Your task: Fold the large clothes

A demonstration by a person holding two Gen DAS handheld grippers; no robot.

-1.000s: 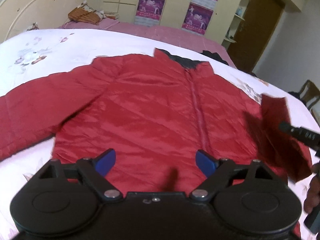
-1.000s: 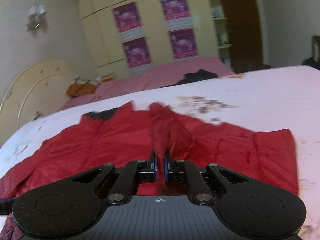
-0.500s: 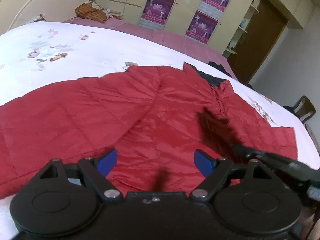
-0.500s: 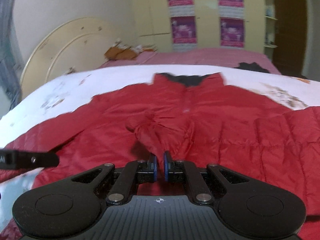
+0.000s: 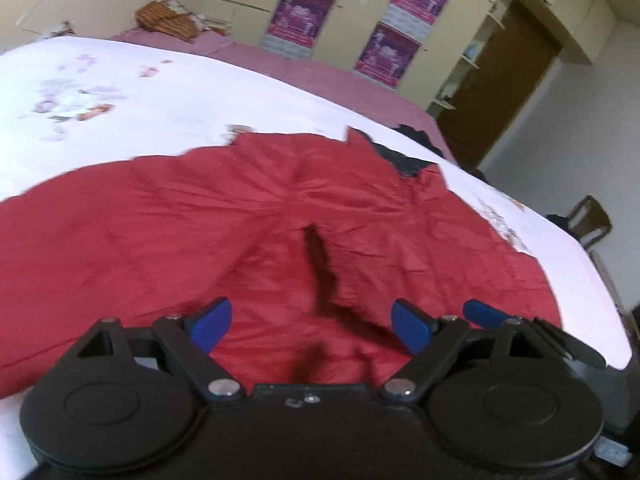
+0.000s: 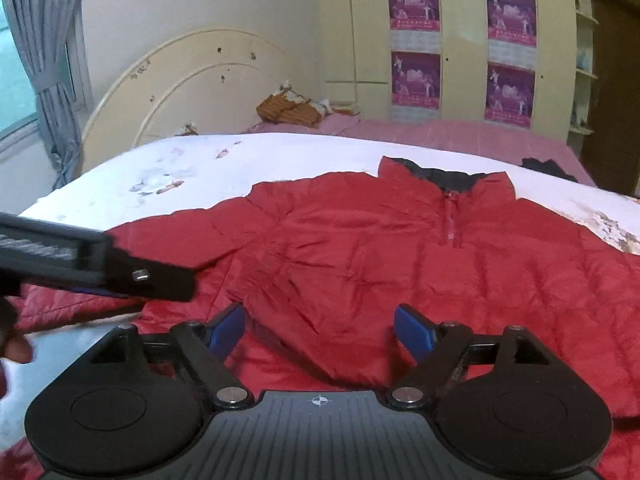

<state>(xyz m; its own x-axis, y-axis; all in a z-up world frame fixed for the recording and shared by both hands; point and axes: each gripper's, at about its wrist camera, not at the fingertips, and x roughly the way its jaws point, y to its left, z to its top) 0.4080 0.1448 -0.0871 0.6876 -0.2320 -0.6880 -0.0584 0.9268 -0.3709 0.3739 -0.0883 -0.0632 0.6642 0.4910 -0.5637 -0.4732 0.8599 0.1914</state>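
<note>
A red quilted jacket [image 6: 360,240] lies front up on the bed, collar away from me; it also shows in the left wrist view [image 5: 200,232]. Its right sleeve [image 6: 340,336] lies folded across the chest, its cuff just ahead of my right gripper [image 6: 320,330], which is open and empty. The left sleeve [image 5: 80,240] stretches out to the left. My left gripper [image 5: 310,326] is open and empty above the jacket's lower part. The left gripper shows from the side in the right wrist view [image 6: 120,268]; the right gripper's fingers [image 5: 520,320] show in the left wrist view.
The bed has a white floral cover [image 6: 180,172] and a pink sheet [image 6: 440,132] beyond. A cream headboard [image 6: 192,92], a wardrobe with posters [image 6: 460,48], a brown door [image 5: 500,88] and a chair [image 5: 592,220] stand around it. A dark garment [image 6: 548,166] lies at the back right.
My right gripper carried the right sleeve across the jacket's chest, then opened and let it go. My left gripper stayed open and shifted left along the jacket's lower edge.
</note>
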